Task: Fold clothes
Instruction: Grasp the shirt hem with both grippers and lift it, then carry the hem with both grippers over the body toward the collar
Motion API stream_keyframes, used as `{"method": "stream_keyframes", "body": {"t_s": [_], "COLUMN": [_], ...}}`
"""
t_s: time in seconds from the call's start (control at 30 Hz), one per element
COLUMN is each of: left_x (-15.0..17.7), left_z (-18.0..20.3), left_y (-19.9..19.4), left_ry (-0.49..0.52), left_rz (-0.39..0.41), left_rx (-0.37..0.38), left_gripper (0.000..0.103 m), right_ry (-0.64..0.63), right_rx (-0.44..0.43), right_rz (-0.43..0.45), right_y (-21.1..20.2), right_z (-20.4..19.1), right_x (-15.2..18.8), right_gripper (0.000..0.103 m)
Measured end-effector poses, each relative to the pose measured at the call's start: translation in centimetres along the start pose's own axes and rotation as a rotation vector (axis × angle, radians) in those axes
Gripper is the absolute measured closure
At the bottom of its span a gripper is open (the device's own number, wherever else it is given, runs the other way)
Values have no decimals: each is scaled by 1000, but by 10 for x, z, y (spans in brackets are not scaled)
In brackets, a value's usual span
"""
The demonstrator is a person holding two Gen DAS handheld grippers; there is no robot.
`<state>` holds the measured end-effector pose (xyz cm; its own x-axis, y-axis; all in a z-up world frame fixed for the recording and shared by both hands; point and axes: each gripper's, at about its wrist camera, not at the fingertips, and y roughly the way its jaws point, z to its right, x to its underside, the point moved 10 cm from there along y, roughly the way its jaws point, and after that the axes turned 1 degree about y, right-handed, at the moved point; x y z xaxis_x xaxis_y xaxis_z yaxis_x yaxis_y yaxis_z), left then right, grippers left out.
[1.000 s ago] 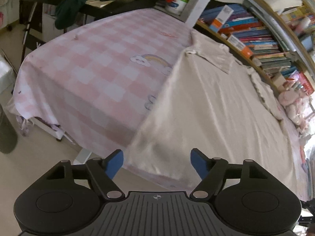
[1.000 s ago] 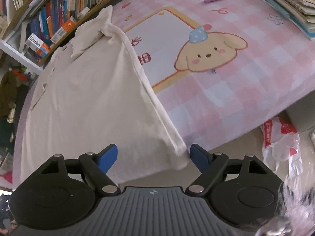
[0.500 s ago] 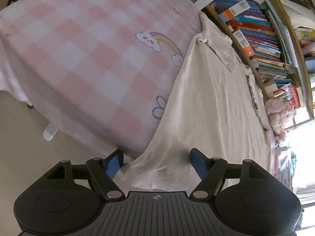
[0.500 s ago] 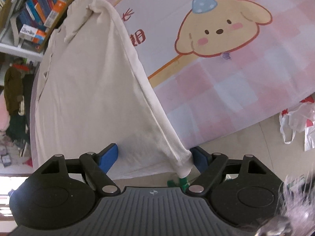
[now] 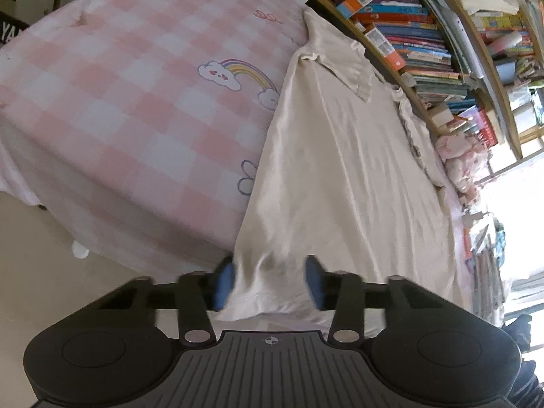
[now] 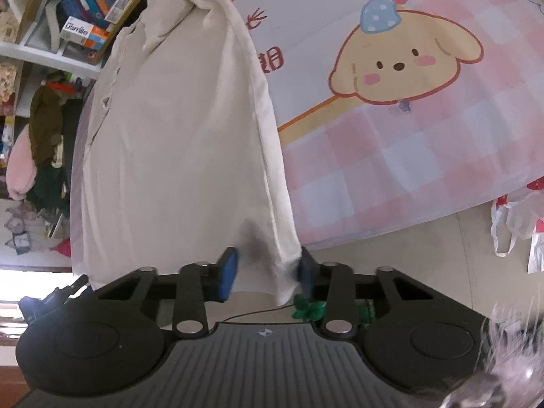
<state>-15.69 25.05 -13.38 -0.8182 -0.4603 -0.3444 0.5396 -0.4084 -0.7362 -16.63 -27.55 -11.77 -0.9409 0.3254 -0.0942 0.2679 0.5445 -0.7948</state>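
Note:
A cream shirt [image 5: 346, 170] lies flat along the pink checked bed cover [image 5: 136, 108], collar at the far end and hem hanging over the near edge. My left gripper [image 5: 269, 282] is at the hem's left corner. Its jaws are closing with the bunched fabric between the blue pads [image 5: 224, 282], which do not clamp it. In the right wrist view the same shirt [image 6: 176, 142] runs away from me. My right gripper [image 6: 267, 273] is at the hem's right corner, its jaws closing around the fabric, with a gap still showing beside the left pad [image 6: 228, 273].
A bookshelf [image 5: 425, 44] packed with books runs along the far side of the bed. The cover's puppy print [image 6: 404, 61] lies right of the shirt. Bare floor [image 5: 40, 272] is below the bed edge, with a white plastic bag [image 6: 513, 224] on it. Clothes [image 6: 44, 125] hang at left.
Both grippers came down onto the hem corners and their jaws narrowed from wide apart to close around the fabric. The shirt's hem now bunches between the pads.

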Motion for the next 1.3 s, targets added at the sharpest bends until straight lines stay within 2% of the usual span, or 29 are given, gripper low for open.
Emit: {"method": "stream_keyframes", "body": {"t_s": [0.03, 0.07, 0.1, 0.17, 0.33, 0.57, 0.77, 1.03, 1.1, 1.13, 1.23, 1.3], "left_x": [1, 3, 4, 7, 10, 25, 58, 113, 114, 111, 88, 65], "left_z": [-1, -2, -1, 3, 4, -2, -7, -17, -11, -4, 23, 36], "left_y": [0, 0, -1, -3, -11, -21, -29, -30, -33, -37, -58, -70], "left_ry": [1, 4, 14, 53, 72, 48, 31, -29, -54, -61, -57, -72], "left_rz": [-3, -6, -7, -5, 10, -18, -73, -153, -136, -109, 9, 99], "left_rx": [-5, -6, -4, -20, -28, -29, -57, -95, -72, -35, 111, 183], "left_gripper": [80, 86, 93, 101, 102, 102, 102, 102, 102, 102, 102, 102], "right_ry": [-11, -19, -23, -35, -76, -78, -52, -51, -39, -29, -34, -67], "right_rx": [3, 5, 6, 7, 8, -6, -8, -9, -20, -45, -164, -209], "right_rz": [2, 5, 9, 17, 37, 21, -21, -143, -156, -151, -105, -38], "right_y": [-1, -1, -2, -2, -7, -17, -24, -21, -20, -23, -44, -63], "right_z": [0, 0, 0, 0, -4, 2, 25, 49, 52, 50, 30, 14], "right_x": [1, 2, 3, 5, 10, 19, 44, 93, 98, 98, 83, 61], "right_gripper": [89, 93, 94, 96, 97, 97, 97, 97, 97, 97, 97, 97]}}
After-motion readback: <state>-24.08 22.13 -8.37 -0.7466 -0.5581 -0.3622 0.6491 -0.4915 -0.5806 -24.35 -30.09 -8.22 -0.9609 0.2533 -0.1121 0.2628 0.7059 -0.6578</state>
